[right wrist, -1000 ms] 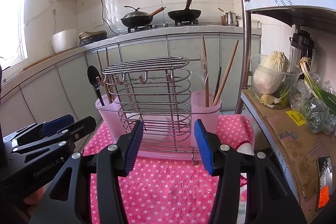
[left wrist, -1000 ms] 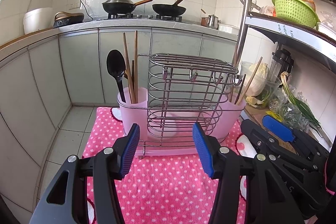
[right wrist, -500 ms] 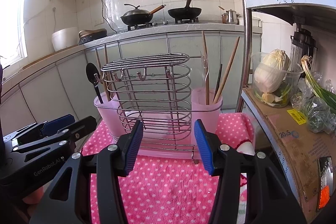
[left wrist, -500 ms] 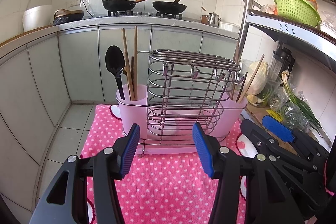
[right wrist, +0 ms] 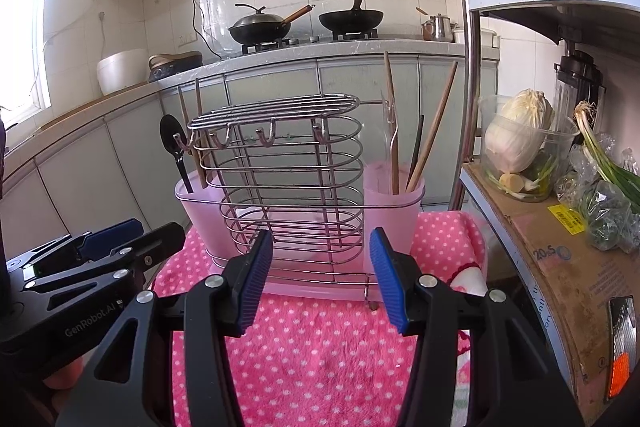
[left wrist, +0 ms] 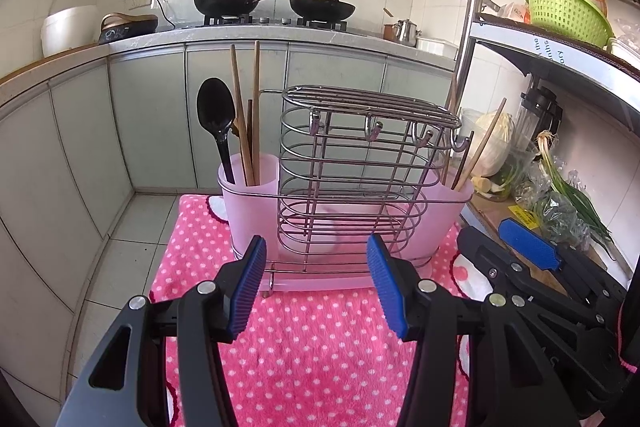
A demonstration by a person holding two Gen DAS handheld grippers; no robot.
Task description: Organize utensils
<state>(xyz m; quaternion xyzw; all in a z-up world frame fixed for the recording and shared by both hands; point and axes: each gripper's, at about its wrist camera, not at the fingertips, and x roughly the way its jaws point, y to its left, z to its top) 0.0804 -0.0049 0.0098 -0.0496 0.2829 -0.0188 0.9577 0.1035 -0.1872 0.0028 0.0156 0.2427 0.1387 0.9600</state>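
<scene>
While both grippers hover short of the utensil rack [left wrist: 360,187], neither holds anything: the left gripper [left wrist: 316,287] and the right gripper [right wrist: 322,281] each stand with fingers wide and empty. Ahead of both, the rack stands on a pink dotted towel [left wrist: 312,347], long side across the view. Its left cup [left wrist: 248,195] holds a black spoon [left wrist: 216,115] and chopsticks [left wrist: 244,115], all upright; its right cup [right wrist: 394,211] holds more chopsticks. Judged nearer: left gripper to the spoon, right gripper to the right cup. Beyond the rack: cabinets, stove, two woks. A shelf unit with vegetables stands right of the rack.
</scene>
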